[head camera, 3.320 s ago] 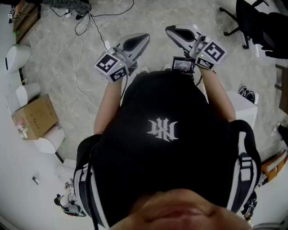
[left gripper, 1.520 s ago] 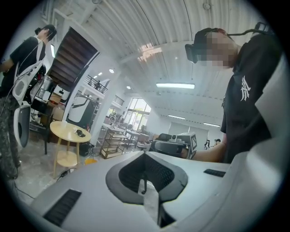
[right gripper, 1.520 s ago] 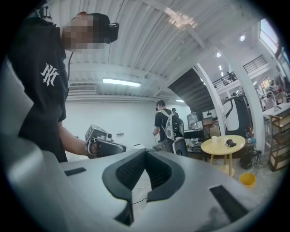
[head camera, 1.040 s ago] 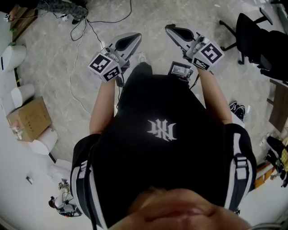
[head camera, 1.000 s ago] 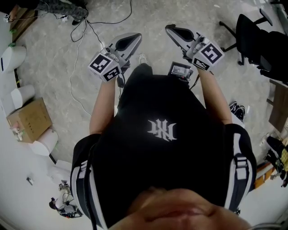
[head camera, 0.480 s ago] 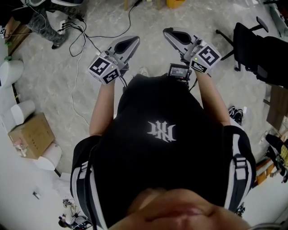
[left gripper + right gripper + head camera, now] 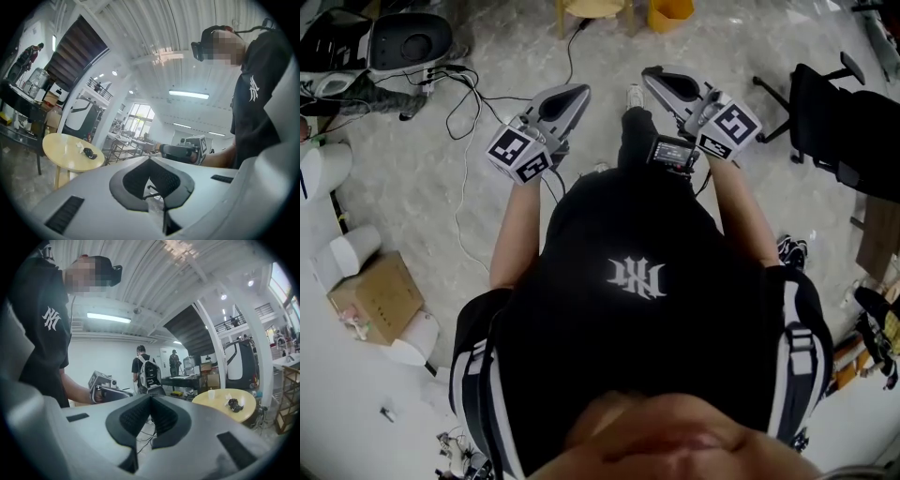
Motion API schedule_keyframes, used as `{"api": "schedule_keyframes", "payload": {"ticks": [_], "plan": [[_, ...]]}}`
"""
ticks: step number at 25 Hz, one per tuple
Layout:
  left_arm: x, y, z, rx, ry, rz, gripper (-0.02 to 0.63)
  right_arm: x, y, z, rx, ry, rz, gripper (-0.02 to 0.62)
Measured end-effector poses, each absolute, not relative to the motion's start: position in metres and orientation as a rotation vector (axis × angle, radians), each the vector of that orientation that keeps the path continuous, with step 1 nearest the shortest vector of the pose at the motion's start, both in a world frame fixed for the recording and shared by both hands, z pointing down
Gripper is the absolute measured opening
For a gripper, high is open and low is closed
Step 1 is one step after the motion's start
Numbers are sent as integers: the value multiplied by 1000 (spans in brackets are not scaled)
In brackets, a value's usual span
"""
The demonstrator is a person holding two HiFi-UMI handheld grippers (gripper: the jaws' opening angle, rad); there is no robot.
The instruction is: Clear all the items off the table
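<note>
My left tool [image 7: 572,96] and right tool [image 7: 656,77] are clenched empty, carried level; the bench [image 7: 206,401], dark lump [image 7: 234,404] on it, stands well apart, so grasping waits, I judge.

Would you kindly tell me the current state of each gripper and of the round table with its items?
Left gripper: shut, empty.
Right gripper: shut, empty.
Round pale wooden table: not yet cleared.
Small white cup: upright on the table.
Dark crumpled object: lying on the table.
</note>
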State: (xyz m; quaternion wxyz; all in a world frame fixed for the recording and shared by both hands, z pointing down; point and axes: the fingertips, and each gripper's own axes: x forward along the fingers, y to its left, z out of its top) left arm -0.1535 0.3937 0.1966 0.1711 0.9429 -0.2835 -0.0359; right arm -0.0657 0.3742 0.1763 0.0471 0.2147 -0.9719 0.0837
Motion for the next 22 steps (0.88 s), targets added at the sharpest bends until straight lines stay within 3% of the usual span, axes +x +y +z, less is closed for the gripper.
{"api": "schedule_keyframes", "payload": {"ticks": [14,22], "plan": [[-144,148,190,2591,-1015,-25,12,-57,109,181,424,-3053,276,2],[-159,79,191,2561,-1122,31,12,-66,23,190,344,-3055,276,2]]}}
